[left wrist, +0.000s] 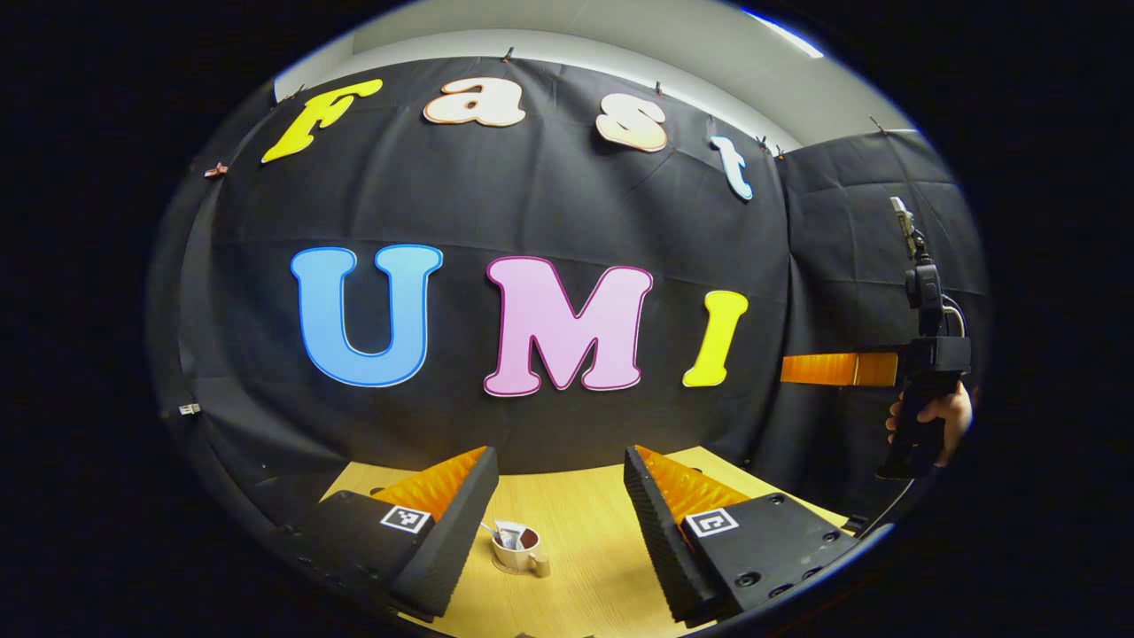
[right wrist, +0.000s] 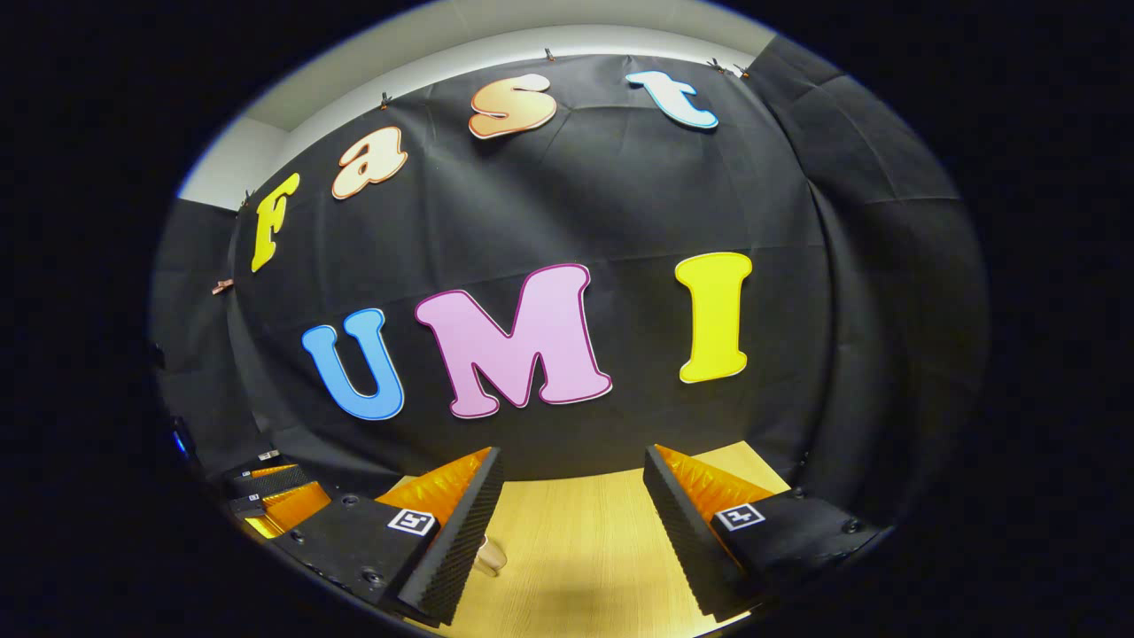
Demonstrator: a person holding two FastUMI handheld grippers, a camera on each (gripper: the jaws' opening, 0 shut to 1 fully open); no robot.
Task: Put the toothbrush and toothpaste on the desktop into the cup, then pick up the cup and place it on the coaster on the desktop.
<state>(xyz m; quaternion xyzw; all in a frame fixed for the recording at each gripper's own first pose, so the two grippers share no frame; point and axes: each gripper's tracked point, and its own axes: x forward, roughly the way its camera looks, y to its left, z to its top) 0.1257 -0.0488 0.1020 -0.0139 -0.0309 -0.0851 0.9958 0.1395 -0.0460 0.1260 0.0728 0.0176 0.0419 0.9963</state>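
Note:
A small white cup [left wrist: 518, 551] stands upright on the wooden desktop [left wrist: 594, 532], low between my left gripper's fingers and well ahead of them. A toothbrush head and a toothpaste tube [left wrist: 507, 534] stick out of its mouth. A thin round coaster edge [left wrist: 508, 570] shows under its base. My left gripper [left wrist: 558, 461] is open and holds nothing. My right gripper [right wrist: 574, 456] is open too and also holds nothing. In the right gripper view the cup [right wrist: 490, 556] peeks out from behind the left finger. The right gripper [left wrist: 837, 368] hangs high at the right, held by a hand [left wrist: 948, 416].
The black cloth wall closes the desk's far side and right side. The left gripper's body [right wrist: 266, 496] sits low at the far left of the right gripper view. Light wood stretches between both pairs of fingers.

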